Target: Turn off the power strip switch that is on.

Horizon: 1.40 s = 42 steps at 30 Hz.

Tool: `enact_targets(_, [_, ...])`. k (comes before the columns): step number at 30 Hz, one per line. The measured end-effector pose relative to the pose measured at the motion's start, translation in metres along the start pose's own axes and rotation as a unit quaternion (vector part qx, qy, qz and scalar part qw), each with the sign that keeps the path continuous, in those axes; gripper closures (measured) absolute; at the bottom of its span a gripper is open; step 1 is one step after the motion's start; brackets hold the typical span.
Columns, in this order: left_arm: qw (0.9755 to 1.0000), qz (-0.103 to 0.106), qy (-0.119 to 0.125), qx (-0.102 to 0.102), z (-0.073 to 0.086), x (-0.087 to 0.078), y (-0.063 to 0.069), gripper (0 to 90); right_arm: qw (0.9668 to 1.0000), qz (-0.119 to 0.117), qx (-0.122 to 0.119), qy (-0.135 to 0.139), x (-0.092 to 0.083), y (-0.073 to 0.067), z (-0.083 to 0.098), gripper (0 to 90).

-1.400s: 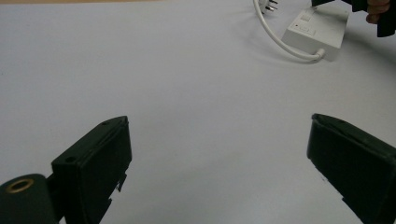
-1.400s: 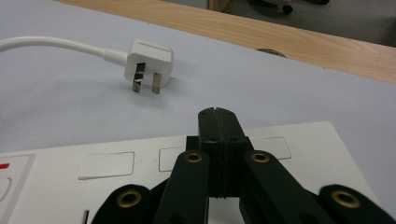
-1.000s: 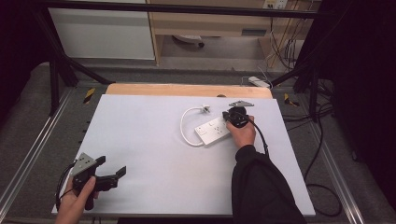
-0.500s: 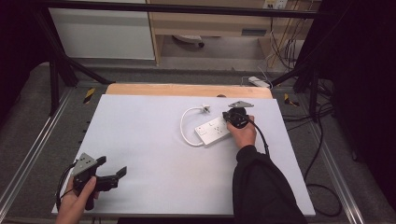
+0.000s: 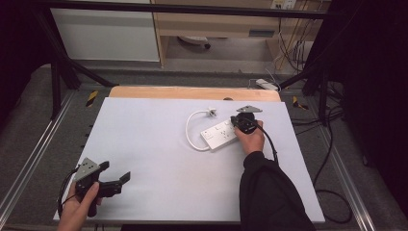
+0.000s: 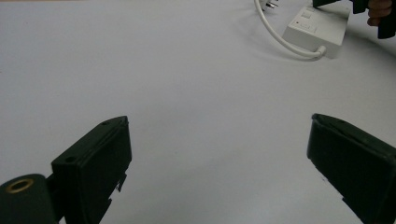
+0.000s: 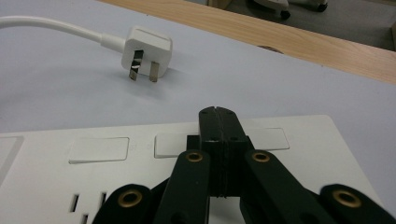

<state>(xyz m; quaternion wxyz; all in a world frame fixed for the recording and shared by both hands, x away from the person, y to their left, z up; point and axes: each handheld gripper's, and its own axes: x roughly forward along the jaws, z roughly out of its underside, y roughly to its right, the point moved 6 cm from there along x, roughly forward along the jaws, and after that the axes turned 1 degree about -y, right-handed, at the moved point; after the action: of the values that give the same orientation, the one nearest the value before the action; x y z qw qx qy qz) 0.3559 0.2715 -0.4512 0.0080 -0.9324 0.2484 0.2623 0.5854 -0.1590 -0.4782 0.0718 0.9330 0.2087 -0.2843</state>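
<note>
A white power strip [image 5: 219,134] lies right of the table's middle, and its white cable [image 5: 190,130] loops round to a three-pin plug [image 5: 210,112] lying loose on the table. My right gripper [image 5: 239,122] is shut with nothing between the jaws. In the right gripper view its closed tips [image 7: 218,112] sit over a flat rocker switch [image 7: 170,143] on the power strip [image 7: 46,177], with the plug [image 7: 144,49] beyond. My left gripper [image 5: 115,172] stands open at the near left, far from the strip. Its jaws [image 6: 219,122] are wide apart over bare table, with the strip [image 6: 317,30] in the distance.
The white tabletop [image 5: 144,144] ends at a wooden strip [image 5: 192,93] along the far side. Metal rails [image 5: 33,159] run down both flanks, and black cables [image 5: 327,144] trail on the floor to the right. A shelf unit [image 5: 211,24] stands behind.
</note>
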Motion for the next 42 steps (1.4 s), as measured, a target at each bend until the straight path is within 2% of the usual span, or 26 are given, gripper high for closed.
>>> enact_targets(35, [1.0000, 0.001, 0.002, 0.000, -0.0003, -0.0003, 0.0005, 6.4, 1.0000, -0.001, 0.002, 0.002, 0.0004, -0.0040, -0.0019, 90.0])
enact_targets(42, [1.0000, 0.001, 0.002, 0.001, -0.0003, -0.0003, 0.0008, 6.4, 0.9999, -0.005, 0.010, 0.008, -0.0015, -0.0045, -0.0044, 90.0])
